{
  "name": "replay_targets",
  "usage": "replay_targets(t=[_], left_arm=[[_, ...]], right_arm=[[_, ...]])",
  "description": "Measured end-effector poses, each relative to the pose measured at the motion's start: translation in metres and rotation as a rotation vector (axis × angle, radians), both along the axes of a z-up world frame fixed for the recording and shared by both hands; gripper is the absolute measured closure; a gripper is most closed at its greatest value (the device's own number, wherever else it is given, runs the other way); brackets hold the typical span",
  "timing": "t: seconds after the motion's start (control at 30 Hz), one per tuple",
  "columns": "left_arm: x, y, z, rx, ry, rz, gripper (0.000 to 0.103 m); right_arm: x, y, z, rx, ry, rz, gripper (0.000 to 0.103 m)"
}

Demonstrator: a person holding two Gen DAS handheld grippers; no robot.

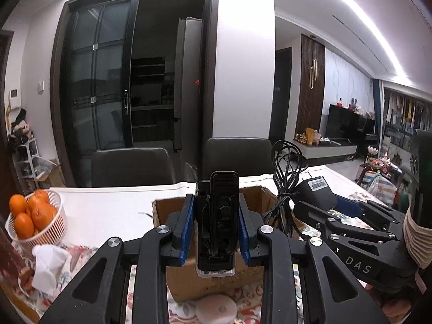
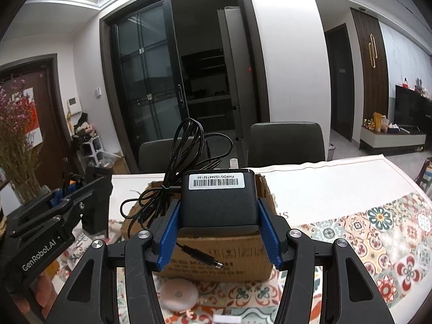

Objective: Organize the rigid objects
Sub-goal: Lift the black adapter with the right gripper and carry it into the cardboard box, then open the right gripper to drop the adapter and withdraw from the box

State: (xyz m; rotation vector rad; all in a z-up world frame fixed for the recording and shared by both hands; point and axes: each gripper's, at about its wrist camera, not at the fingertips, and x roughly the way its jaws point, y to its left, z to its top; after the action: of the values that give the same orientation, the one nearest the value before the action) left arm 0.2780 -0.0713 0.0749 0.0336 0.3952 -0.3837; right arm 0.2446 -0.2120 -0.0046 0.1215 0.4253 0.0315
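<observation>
Above the cardboard box (image 1: 210, 278), left claw (image 1: 216, 232) pinches a black clip-on gadget (image 1: 217, 224), right claw (image 2: 218, 232) clamps the power adapter (image 2: 218, 199); lower both inside, mind that dangling cable (image 2: 172, 189)

My left hand-held gripper (image 1: 216, 232) has black arms and blue pads around a black device (image 1: 217, 224). Left of it, oranges (image 1: 29, 213) fill a white basket (image 1: 51, 232). My right hand-held gripper (image 2: 218, 232), also blue-padded, clasps a black adapter (image 2: 218, 199) with a white barcode label (image 2: 216, 181), above a brown cardboard box (image 2: 216, 259). The desk (image 2: 378, 229) wears a floral tile-patterned cloth.
</observation>
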Motion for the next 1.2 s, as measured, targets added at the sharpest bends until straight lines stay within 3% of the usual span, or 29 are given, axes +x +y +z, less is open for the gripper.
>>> replay_targets(t=[0.33, 0.8, 0.93, 1.0, 1.2], left_arm=[[0.060, -0.015, -0.012, 0.042, 0.162, -0.019, 0.074], [0.129, -0.036, -0.058, 0.092, 0.458, -0.018, 0.074], [0.132, -0.040, -0.063, 0.103, 0.474, -0.004, 0.072], [0.131, -0.040, -0.064, 0.103, 0.481, -0.004, 0.060], [0.122, -0.036, -0.059, 0.100, 0.448, 0.022, 0.059]], right_arm=[[0.050, -0.002, -0.002, -0.019, 0.123, 0.027, 0.048], [0.111, -0.002, -0.028, -0.062, 0.355, 0.067, 0.048], [0.120, -0.005, -0.038, -0.068, 0.410, 0.081, 0.047], [0.124, -0.006, -0.043, -0.062, 0.435, 0.094, 0.047], [0.117, -0.005, -0.034, -0.090, 0.394, 0.078, 0.045]])
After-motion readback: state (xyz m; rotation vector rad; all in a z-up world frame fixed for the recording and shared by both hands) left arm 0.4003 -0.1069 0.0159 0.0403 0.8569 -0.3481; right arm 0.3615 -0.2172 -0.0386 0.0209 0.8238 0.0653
